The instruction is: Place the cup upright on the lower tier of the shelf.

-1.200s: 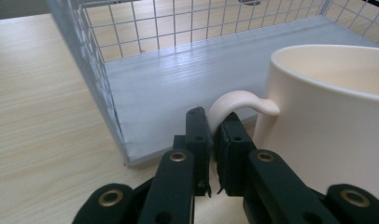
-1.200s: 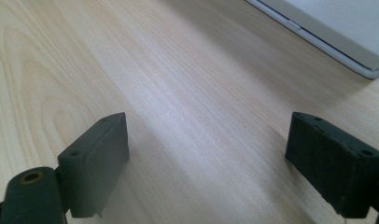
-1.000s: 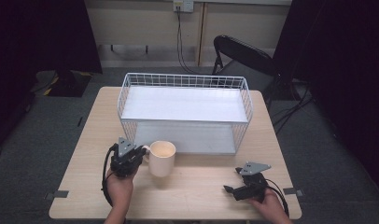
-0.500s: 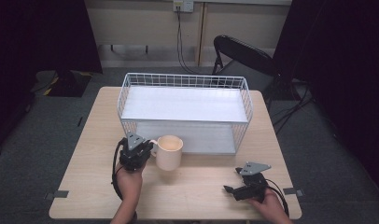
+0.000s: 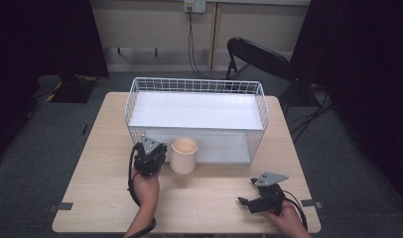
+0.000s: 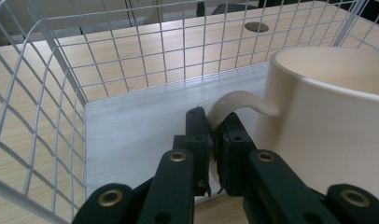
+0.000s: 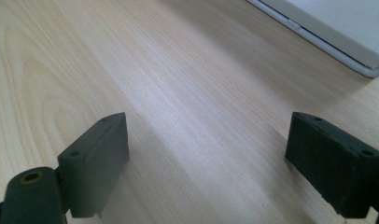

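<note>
A cream mug (image 5: 183, 154) stands upright on the wooden table (image 5: 95, 198), right at the near side of a white wire basket (image 5: 195, 85). My left gripper (image 5: 158, 150) sits just left of the mug and is shut on the mug's curved handle (image 6: 234, 100). In the left gripper view the two black pads (image 6: 197, 135) press on the handle's lower end, with the mug's wall (image 6: 327, 130) to the right. My right gripper (image 5: 246, 196) rests low over the table at the front right. It is open, and there is bare wood between its fingers (image 7: 96, 154).
The basket has a white floor panel (image 6: 141, 126) and mesh walls (image 6: 33, 116); it takes up the table's far half. A black folding chair (image 5: 259, 59) stands behind the table. Bare tabletop lies between my two hands. Cables trail from both grippers.
My left gripper has carried the mug to the right and farther from the person, up to the basket's near side. The right gripper has stayed where it was.
</note>
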Available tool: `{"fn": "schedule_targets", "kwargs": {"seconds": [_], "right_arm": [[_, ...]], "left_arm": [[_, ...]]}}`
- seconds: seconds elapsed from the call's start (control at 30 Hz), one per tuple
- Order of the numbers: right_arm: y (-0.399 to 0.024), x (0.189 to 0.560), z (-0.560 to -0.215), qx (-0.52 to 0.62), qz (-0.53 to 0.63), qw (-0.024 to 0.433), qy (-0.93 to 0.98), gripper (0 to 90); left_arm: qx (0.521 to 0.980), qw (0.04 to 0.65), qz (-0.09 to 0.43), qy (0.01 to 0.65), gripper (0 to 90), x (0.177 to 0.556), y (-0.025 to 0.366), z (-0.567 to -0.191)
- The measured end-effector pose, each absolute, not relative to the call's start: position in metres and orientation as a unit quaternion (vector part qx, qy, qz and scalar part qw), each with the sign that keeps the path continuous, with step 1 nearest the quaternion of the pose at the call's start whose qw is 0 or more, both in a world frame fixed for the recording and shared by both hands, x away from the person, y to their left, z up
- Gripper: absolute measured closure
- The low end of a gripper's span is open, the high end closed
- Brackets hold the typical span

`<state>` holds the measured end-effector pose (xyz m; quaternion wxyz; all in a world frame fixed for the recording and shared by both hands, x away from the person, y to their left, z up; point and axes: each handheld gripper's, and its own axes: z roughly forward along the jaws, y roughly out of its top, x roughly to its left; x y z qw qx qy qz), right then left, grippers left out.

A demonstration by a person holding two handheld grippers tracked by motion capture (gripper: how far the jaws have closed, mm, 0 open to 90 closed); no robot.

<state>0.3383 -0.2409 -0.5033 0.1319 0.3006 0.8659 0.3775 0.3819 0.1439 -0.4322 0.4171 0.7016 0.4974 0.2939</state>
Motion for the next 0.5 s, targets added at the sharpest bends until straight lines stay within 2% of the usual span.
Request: {"fn": "schedule_targets", "kwargs": {"seconds": [0.5], "right_arm": [[-0.2411,0.3380,-0.5033,0.300,0.378,0.132,0.866,12.6]], "left_arm": [[0.684,0.410,0.316,0.514,83.6,0.3921,0.1389,-0.4340]]}}
